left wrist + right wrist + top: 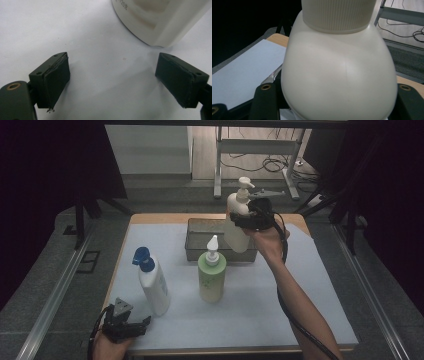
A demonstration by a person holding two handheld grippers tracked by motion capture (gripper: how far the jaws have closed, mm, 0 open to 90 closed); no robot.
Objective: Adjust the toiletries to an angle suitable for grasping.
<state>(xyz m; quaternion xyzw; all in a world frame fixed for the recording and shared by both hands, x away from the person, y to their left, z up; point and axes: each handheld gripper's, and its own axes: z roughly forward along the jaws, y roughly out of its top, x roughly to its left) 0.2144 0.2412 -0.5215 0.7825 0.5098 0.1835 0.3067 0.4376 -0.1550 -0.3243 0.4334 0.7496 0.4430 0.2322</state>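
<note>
My right gripper [242, 220] is shut on a cream pump bottle [236, 227] and holds it upright in the air over the grey basket [200, 251] at the back of the table. In the right gripper view the cream bottle [339, 75] bulges between the two jaws, which press its sides. At the front left corner my left gripper [141, 324] lies low over the mat, open and with nothing between its jaws. It points at the foot of a white bottle with a blue pump [154, 285]. That white bottle [160, 20] stands just beyond the open left gripper [120, 82].
A green pump bottle [212, 275] stands upright mid-table, in front of the basket. A pale mat [280, 310] covers the wooden table. Beyond the far edge are a white frame's legs [260, 150] and cables on the floor.
</note>
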